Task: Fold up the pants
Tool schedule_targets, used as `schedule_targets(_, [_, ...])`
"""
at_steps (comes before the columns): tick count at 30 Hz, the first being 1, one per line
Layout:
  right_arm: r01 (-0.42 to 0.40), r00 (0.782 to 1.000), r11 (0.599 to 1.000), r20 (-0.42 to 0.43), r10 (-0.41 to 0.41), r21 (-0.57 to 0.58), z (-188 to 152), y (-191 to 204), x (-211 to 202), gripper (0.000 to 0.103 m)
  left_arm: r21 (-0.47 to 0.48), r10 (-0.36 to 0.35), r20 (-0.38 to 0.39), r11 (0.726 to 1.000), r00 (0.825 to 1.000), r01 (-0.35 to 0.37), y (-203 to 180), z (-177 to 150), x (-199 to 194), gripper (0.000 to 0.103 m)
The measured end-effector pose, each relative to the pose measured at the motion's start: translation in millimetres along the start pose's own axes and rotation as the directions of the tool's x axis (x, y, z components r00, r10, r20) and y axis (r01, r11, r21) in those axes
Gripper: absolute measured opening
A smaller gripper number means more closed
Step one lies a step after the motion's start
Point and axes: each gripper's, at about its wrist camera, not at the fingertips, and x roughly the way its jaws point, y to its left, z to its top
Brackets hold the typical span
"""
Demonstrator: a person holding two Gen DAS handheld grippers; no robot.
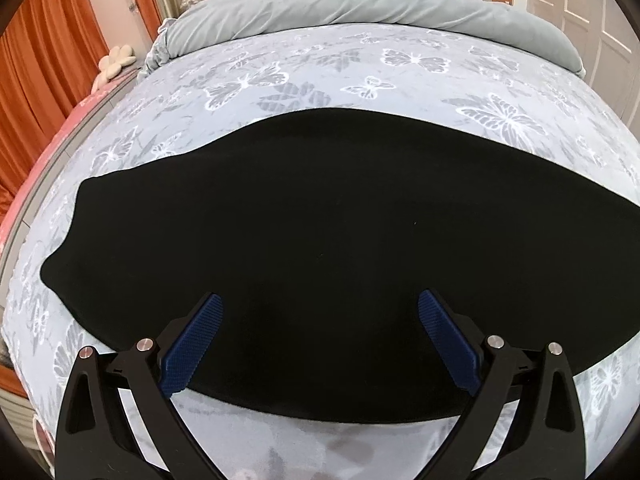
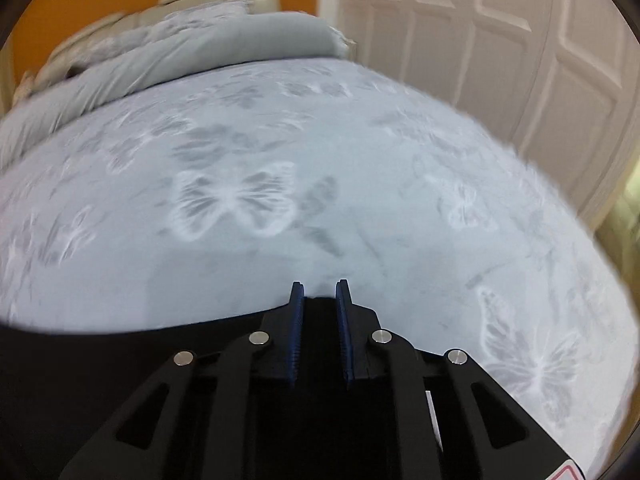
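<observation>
Black pants (image 1: 304, 232) lie flat across the bed, spread left to right, in the left wrist view. My left gripper (image 1: 320, 312) is open, its blue pads (image 1: 196, 344) wide apart just above the near edge of the pants, holding nothing. In the right wrist view my right gripper (image 2: 319, 296) is shut on a fold of the black pants (image 2: 120, 352), which fill the lower left. The view is blurred.
The bed has a pale blue butterfly-print cover (image 1: 400, 68). A grey duvet (image 1: 360, 12) is bunched at the headboard end. Orange curtains (image 1: 44, 80) hang at left. White panelled doors (image 2: 500, 32) stand to the right of the bed.
</observation>
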Motion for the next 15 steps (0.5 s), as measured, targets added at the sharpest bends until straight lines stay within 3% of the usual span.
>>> schedule_targets(2, [-0.045,0.999,0.997,0.025,0.043,0.067,1,-13,-11,0.019,0.008,0.006,-0.003,1.000,1.000,-0.006,-1,2,2,0.097])
schedule_targets(5, [-0.050,0.994,0.991,0.103,0.037,0.126,5,-28,-51,0.029,-0.012,-0.004,-0.007,1.000,1.000,0.004,4,4,2,0.097])
schedule_targets(7, [-0.038,0.993,0.991,0.115,0.023,0.131,-3,-36,-72,0.056,-0.023,-0.012,-0.004,1.000,1.000,0.012,6,5,-1,0.097])
schedule_targets(12, [-0.017,0.999,0.987,-0.044,0.025,0.160,-50,-66,-66,0.058,-0.026,-0.021,0.020,0.999,1.000,0.022,6,3,-13,0.097])
schedule_targets(15, [-0.058,0.993,0.974,-0.084,0.078,0.221,-72,-79,-58,0.070,-0.024,-0.028,0.034,0.999,0.999,0.028,4,1,-20,0.097])
